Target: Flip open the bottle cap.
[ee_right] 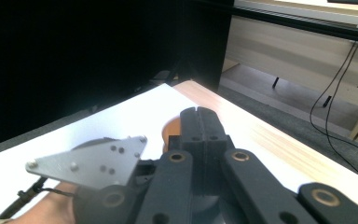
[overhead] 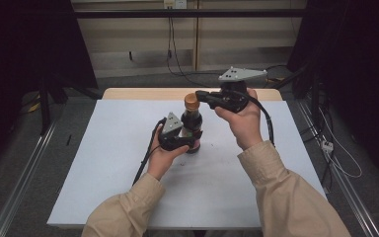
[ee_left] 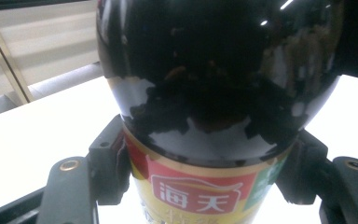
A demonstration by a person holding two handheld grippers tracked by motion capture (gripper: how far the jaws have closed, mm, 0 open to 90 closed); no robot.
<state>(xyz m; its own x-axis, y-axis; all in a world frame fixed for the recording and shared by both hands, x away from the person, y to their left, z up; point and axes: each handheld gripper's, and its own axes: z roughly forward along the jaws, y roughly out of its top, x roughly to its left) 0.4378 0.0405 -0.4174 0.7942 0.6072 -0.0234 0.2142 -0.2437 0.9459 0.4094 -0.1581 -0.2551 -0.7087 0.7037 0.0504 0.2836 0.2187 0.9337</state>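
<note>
1. Where the white table (overhead: 103, 163) shows at the centre of the high view, a dark bottle (overhead: 192, 123) stands upright with an orange cap (overhead: 192, 101).
2. Its label (ee_left: 196, 191), at the bottom of the left gripper view, is red and yellow with white characters.
3. The left gripper (overhead: 177, 140) clamps the bottle's lower body, a black jaw pressed on each side of the label.
4. The right gripper (overhead: 202, 96) sits right of centre, level with the cap; its jaws are pressed together, tips beside the cap.
5. Both beige sleeves (overhead: 286, 197) enter from the bottom edge.
</note>
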